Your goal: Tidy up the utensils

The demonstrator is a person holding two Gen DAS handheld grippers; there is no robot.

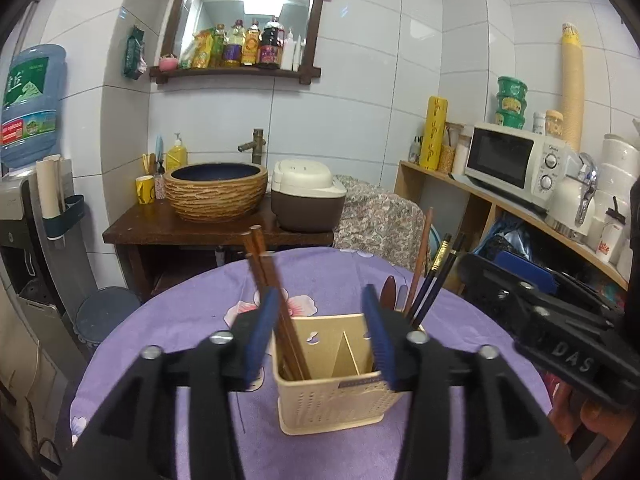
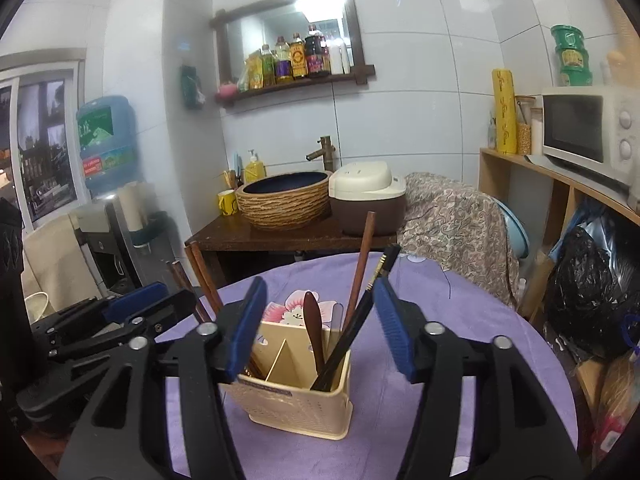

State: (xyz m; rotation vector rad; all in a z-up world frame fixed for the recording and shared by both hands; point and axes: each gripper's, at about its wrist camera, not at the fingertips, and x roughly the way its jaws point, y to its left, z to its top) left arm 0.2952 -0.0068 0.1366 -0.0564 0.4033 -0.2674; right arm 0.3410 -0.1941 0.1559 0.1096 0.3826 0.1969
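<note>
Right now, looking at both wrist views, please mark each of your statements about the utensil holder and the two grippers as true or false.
1. The utensil holder stands upright on the purple tablecloth. True.
2. The left gripper is closed on the brown chopsticks. False: its fingers are apart and hold nothing.
3. The black chopsticks share the right compartment with a dark wooden spoon. True.
4. The right gripper holds the spoon. False: it is open and empty.
5. The holder lies on its side. False: it is upright.
</note>
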